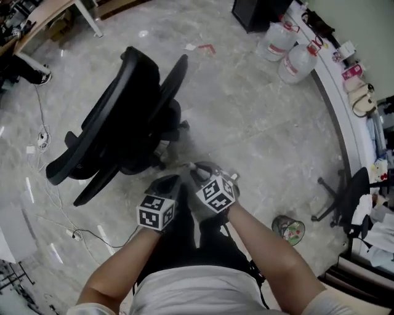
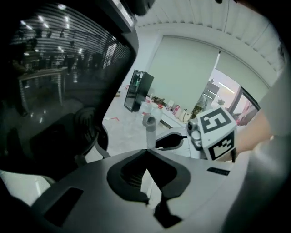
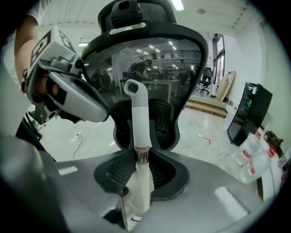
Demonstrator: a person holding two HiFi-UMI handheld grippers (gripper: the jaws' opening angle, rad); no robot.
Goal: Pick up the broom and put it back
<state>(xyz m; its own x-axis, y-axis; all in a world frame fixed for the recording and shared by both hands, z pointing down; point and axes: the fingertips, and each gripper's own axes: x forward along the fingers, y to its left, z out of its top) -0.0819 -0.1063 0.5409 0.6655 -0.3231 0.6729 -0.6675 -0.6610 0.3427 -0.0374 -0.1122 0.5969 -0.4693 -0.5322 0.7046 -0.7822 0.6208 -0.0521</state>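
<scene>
Since my right gripper [image 3: 142,157] is clamped on the broom handle [image 3: 138,118], which stands upright just beside the office chair [image 1: 123,117] and well off the desk's [image 1: 52,11] near corner, I'd lift straight up. My left gripper [image 2: 145,152], pinched closed and empty, should stay clear.

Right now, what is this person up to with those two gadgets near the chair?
A person holds a two-jaw gripper in each hand. The left gripper and right gripper are both clamped on the white broom handle with a hooked top, held close in front of a black mesh office chair on the pale marble floor. The brush end is out of sight.
</scene>
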